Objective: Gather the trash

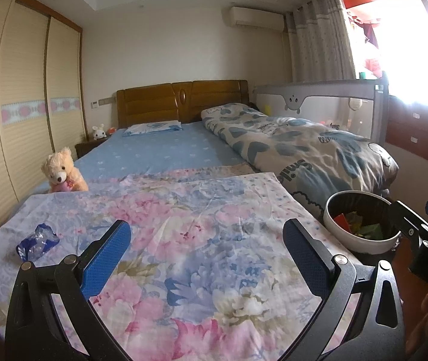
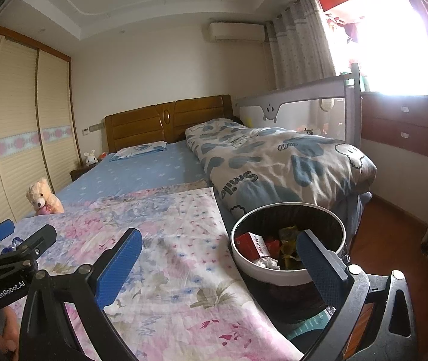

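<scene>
- The bed (image 1: 154, 153) is filling most of both views, its smooth blue sheet running back to a glossy wooden headboard (image 1: 181, 99).
- A rumpled floral cloth (image 1: 202, 240), pink and blue, is covering the near end, its far edge lying straight across the sheet.
- A puffy rolled quilt (image 1: 298, 147) with blue patches is lying along the right side.
- The round trash bin (image 2: 286, 273), white-rimmed and dark inside, is standing just off the cloth's right edge, holding red and yellow wrappers.
- The left gripper (image 1: 206, 249) is hovering over open cloth, its textured blue pads spread wide and holding nothing.
- The right gripper (image 2: 220, 258) is gaping empty too, one finger over the bin's rim.
- A crinkled blue-and-clear wrapper (image 1: 37, 242) is lying on the cloth's left part, beside the left gripper.
</scene>
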{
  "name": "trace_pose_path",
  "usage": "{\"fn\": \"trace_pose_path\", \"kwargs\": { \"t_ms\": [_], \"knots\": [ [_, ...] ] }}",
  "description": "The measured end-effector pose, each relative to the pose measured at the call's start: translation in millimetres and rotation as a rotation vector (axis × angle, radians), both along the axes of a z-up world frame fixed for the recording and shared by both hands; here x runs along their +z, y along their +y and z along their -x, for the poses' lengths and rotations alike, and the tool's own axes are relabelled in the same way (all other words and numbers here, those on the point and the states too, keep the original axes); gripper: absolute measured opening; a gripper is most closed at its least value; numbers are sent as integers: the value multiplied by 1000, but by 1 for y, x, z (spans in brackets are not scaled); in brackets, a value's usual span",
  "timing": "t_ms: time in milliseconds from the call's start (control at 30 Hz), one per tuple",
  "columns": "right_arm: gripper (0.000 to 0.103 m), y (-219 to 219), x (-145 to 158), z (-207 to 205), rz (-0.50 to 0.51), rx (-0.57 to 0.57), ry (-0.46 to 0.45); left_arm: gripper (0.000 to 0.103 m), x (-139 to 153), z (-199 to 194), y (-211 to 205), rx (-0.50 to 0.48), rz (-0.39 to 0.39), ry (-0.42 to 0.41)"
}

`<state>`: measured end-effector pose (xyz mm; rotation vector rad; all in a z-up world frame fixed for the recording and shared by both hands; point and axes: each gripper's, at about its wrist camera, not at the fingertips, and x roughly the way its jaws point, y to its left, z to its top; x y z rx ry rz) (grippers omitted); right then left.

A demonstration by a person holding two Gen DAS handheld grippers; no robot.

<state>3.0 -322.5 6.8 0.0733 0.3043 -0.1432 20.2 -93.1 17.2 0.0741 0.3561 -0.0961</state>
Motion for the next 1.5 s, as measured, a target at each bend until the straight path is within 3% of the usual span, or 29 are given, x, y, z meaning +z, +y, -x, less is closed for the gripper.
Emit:
{"fn": "trace_pose_path", "kwargs": {
  "t_ms": [1500],
  "knots": [
    [103, 2, 0, -1, -4, 1, 2, 103, -3, 2, -1, -10, 0, 12]
  ]
}}
